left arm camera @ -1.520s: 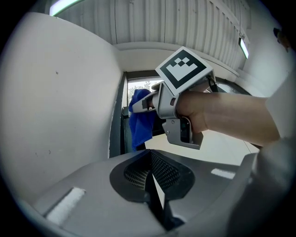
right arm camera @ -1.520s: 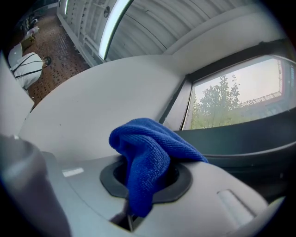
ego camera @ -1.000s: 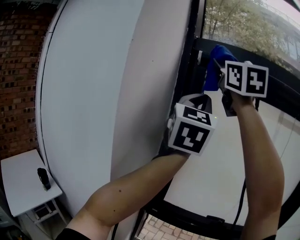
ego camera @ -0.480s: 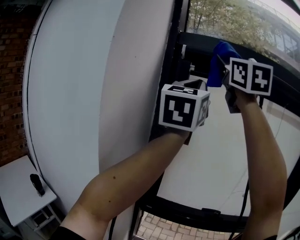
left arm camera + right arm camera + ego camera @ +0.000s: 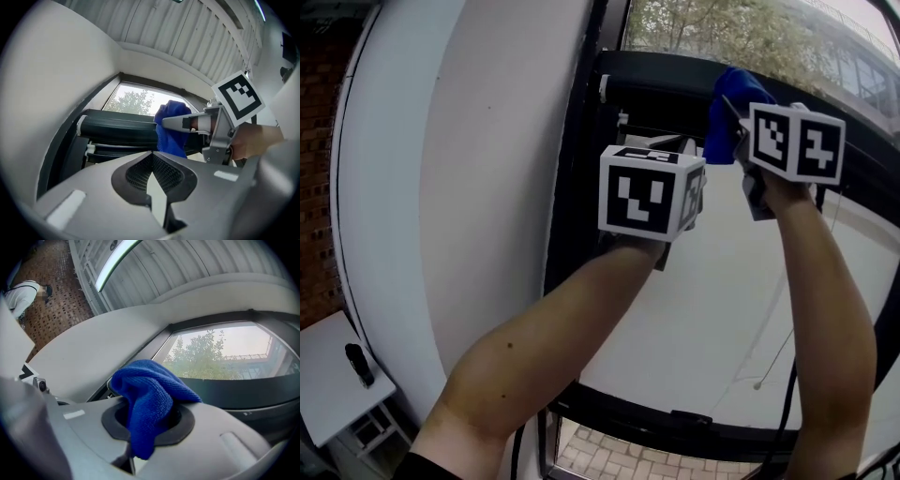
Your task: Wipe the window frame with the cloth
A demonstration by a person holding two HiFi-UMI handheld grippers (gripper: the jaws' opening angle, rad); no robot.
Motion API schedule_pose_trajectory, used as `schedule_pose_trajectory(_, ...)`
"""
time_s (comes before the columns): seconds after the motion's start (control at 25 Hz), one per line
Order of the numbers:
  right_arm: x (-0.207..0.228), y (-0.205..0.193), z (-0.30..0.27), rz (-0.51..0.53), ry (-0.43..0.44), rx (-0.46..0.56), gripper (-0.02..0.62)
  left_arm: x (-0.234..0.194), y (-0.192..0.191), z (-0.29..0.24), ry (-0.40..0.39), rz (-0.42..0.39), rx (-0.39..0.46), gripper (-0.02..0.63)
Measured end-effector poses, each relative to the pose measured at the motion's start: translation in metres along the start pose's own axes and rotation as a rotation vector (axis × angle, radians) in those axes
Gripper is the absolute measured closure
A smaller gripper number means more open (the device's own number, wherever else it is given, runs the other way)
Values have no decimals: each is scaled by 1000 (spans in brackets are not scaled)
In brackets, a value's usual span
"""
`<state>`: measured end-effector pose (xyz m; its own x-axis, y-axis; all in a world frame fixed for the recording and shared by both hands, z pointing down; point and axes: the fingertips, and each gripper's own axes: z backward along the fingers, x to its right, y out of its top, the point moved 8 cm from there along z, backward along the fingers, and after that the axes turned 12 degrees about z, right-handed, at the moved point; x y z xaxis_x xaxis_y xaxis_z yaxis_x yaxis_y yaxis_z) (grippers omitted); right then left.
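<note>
Right gripper (image 5: 739, 127): sitting in the upper right of the head view, marker cube facing the camera, forearm reaching up from the lower right.
Right jaws: pinching the blue cloth (image 5: 149, 397); in the right gripper view (image 5: 146, 430) the fabric is bunching up out of the grip and draping down over the jaw pads.
Cloth position: showing at the top centre-right of the head view (image 5: 727, 105), lying against the dark horizontal bar of the window frame (image 5: 661, 89); actual contact with the bar is not coming through clearly.
Left gripper (image 5: 673, 155): hanging just left of and slightly below the right one, near the frame's upright.
Left jaws: pressing together at the tips with nothing between them, as seen in the left gripper view (image 5: 152, 158).
Left gripper view, beyond the jaws: the cloth (image 5: 169, 127) is showing in front of the black frame bar (image 5: 117, 127), with the right gripper (image 5: 185, 123) coming in from the right edge.
Frame in right gripper view: the dark bar (image 5: 248, 390) is running across centre-right, behind the cloth.
Surroundings: a white wall (image 5: 487, 187) is filling the left half of the head view; a small white table (image 5: 323, 384) is standing at the lower left.
</note>
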<state>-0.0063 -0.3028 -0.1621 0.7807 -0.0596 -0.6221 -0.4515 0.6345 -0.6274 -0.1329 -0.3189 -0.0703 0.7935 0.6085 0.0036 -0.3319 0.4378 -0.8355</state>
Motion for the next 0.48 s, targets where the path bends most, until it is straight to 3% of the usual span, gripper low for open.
schedule_pose_trajectory(0.48, 54, -22, 45, 10, -13, -7, 534, 64, -20, -36, -40, 15, 0, 615)
